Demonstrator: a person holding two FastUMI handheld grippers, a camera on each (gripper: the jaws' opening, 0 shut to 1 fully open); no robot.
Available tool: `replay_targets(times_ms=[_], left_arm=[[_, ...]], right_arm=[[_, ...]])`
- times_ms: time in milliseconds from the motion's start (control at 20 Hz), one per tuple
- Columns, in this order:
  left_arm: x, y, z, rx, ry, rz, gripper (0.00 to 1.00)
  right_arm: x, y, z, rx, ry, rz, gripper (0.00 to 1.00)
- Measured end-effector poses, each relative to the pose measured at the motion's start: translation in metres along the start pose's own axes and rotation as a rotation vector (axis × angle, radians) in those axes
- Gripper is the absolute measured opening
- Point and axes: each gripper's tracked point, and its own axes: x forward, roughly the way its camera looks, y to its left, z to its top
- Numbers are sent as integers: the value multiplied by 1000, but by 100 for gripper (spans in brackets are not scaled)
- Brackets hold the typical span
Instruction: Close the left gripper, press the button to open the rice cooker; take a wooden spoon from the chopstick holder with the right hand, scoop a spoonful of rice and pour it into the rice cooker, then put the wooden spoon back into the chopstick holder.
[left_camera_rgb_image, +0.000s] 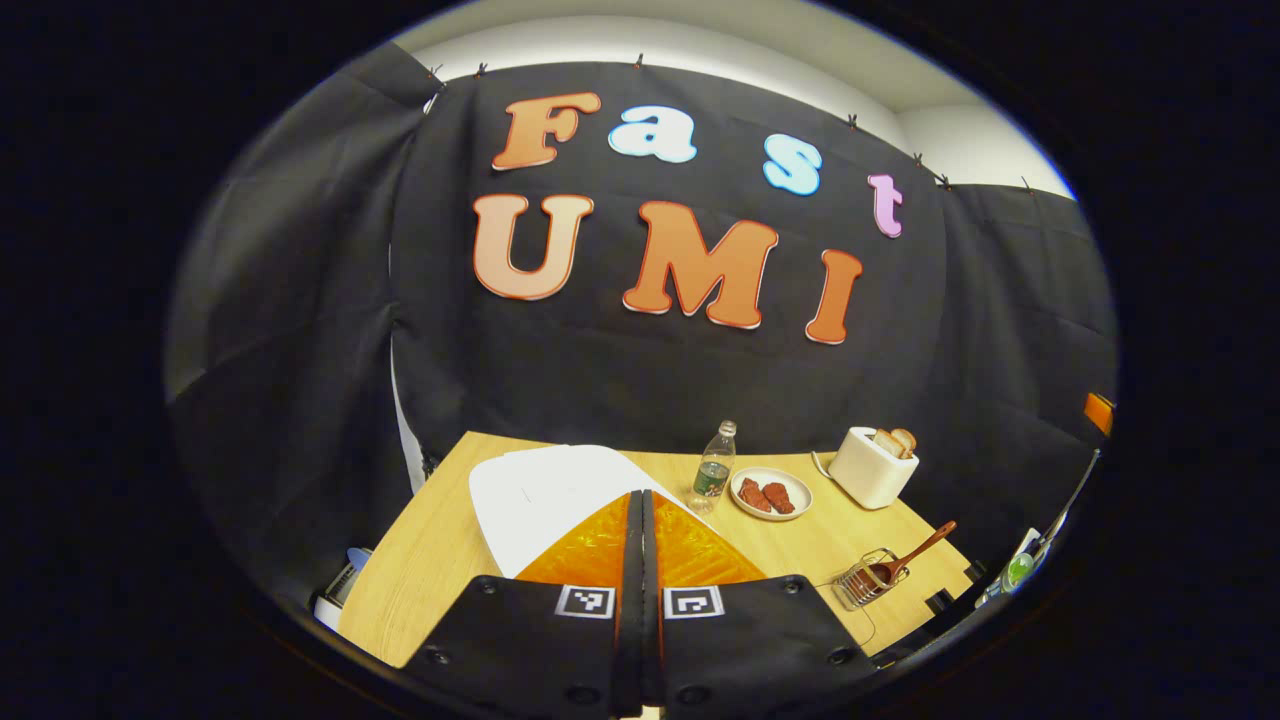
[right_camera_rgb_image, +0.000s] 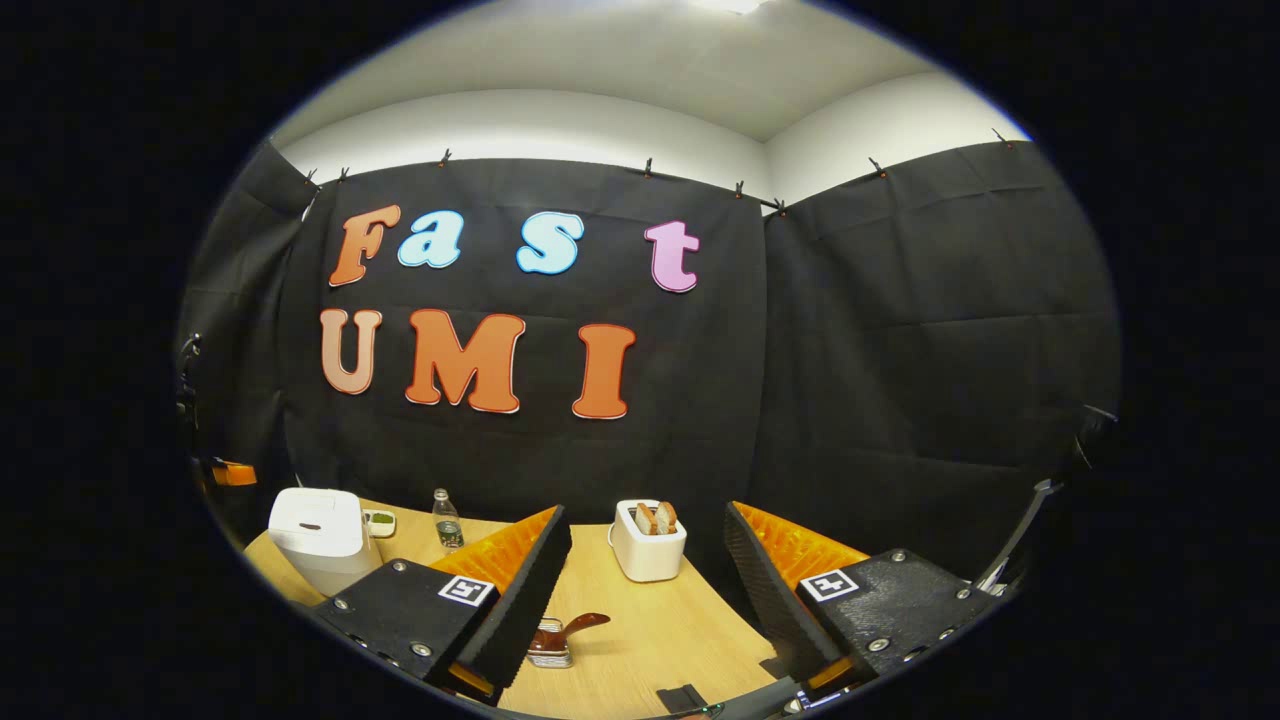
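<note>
Left gripper (left_camera_rgb_image: 640, 560) first: its two fingers are pressed flat together, nothing between them, so the opening order of the task looks met. Just beyond the tips, at twelve o'clock, sits the rice cooker (left_camera_rgb_image: 545, 495), its white lid down; I judge the button unpressed, though the fingers hide the near part of the lid, so I can't place the button from here. The gripper hangs above the wooden table (left_camera_rgb_image: 440, 560), pitched down toward the cooker.

Over to the right gripper (right_camera_rgb_image: 640, 590): fingers spread wide, holding nothing. Between them, low at six o'clock, the chopstick holder (right_camera_rgb_image: 548, 648) stands on the table with the wooden spoon (right_camera_rgb_image: 580, 625) in it, handle leaning toward three o'clock. This gripper is held level, well short of the holder, facing the back wall.

In the left gripper view the holder sits at four o'clock. Farther out in that view: a water bottle (left_camera_rgb_image: 714, 470), a plate (left_camera_rgb_image: 770, 493) with red pieces, and a toaster (left_camera_rgb_image: 872, 466) holding bread at two o'clock. The rice supply I can't identify.

So: pressing, scooping, pouring, returning are all ahead.
</note>
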Motion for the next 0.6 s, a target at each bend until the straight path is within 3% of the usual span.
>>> replay_targets(times_ms=[600], left_arm=[[96, 21, -81, -7, 225, 45, 4]], right_arm=[[7, -49, 2, 16, 11, -109, 96]])
